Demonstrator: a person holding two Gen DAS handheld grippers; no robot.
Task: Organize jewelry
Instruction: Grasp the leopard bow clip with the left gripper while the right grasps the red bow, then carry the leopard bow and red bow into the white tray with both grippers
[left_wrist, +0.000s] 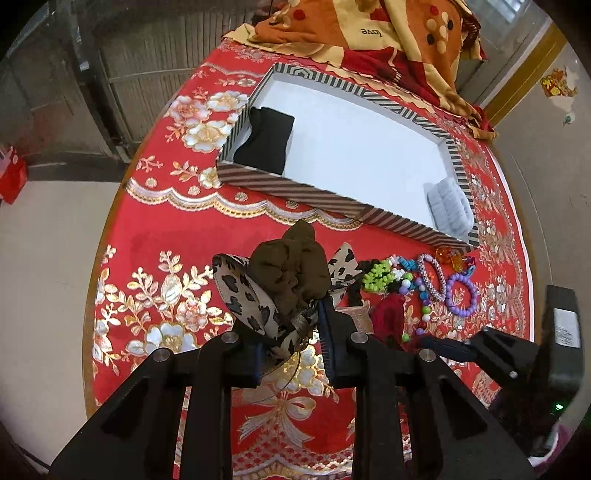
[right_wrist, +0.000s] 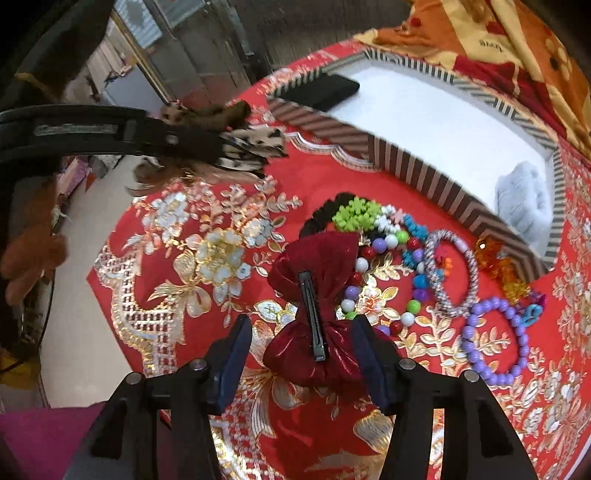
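Left wrist cam first: the left gripper (left_wrist: 293, 341) is pinching a leopard-print bow (left_wrist: 251, 295) with a brown ruffled middle, and it's hanging clear above the red floral tablecloth (left_wrist: 166, 236). Up at about 12 o'clock from the bow the striped box (left_wrist: 288, 186) is sitting open, with a black pouch (left_wrist: 266, 142) tucked in its 9 o'clock end and a grey fuzzy scrunchie (left_wrist: 448, 206) in its 4 o'clock corner. Off at 3 o'clock from the bow a pile of bead stuff is lying on the cloth just outside the box: a green bead cluster (left_wrist: 376, 275), a twisted rope bracelet (left_wrist: 434, 277) and a purple bead bracelet (left_wrist: 461, 293). The right gripper (left_wrist: 458, 349) is poking in at 4 o'clock, tips hard to read from here.

Right wrist cam: the right gripper (right_wrist: 301, 363) is sitting spread, fingers either side of a dark red satin bow (right_wrist: 314, 295) lying clip-side up on the tablecloth (right_wrist: 177, 266); can't tell if the pads are touching it. The purple bead bracelet (right_wrist: 495, 339) is lying at 3 o'clock, the rope bracelet (right_wrist: 450, 271) at 2 o'clock, the green cluster (right_wrist: 356, 214) at 12. The striped box (right_wrist: 424, 173) is up at 1 o'clock. The left gripper is coming in at 10 o'clock, carrying the leopard bow (right_wrist: 243, 147).
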